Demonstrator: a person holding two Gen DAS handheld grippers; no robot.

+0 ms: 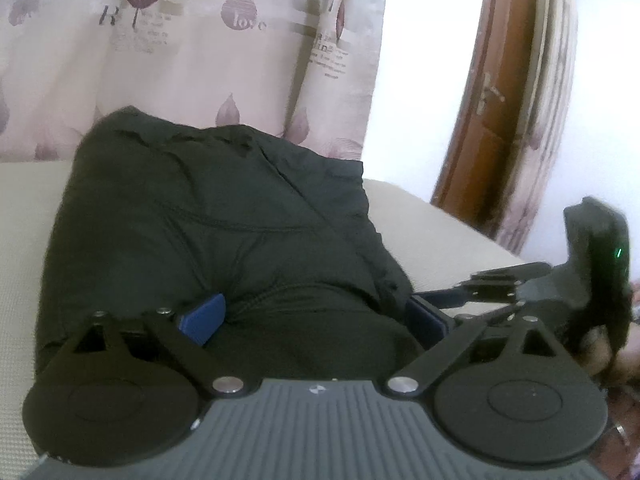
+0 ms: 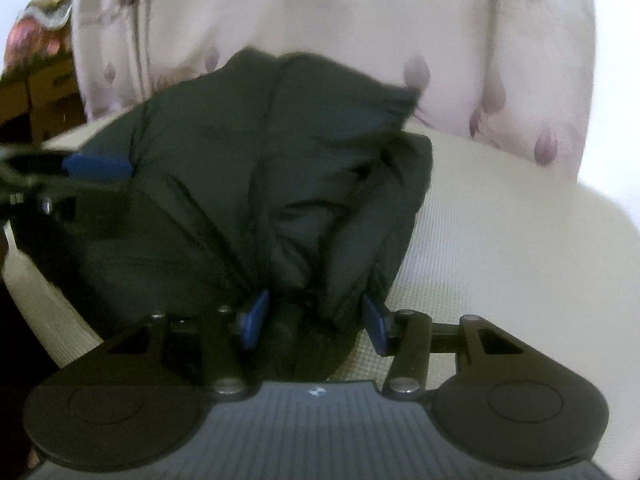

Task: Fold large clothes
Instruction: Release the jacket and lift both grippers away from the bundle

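A black garment (image 1: 224, 232) lies folded in a thick bundle on a cream mattress (image 1: 432, 224). My left gripper (image 1: 314, 320) stands wide open at the bundle's near edge, with the cloth bulging between its blue pads (image 1: 202, 318). In the right wrist view the same garment (image 2: 280, 152) bunches into a fold at its near right corner. My right gripper (image 2: 316, 324) is shut on that fold, its blue pads (image 2: 376, 328) pressing the cloth from both sides. The right gripper's body (image 1: 592, 280) shows at the right of the left wrist view, with part of a hand behind it.
A pale curtain (image 1: 192, 52) with purple leaf prints hangs behind the mattress. A brown wooden door (image 1: 492, 112) stands at the back right. The mattress (image 2: 500, 260) stretches bare to the right of the garment. Brown furniture (image 2: 44, 92) sits at the far left.
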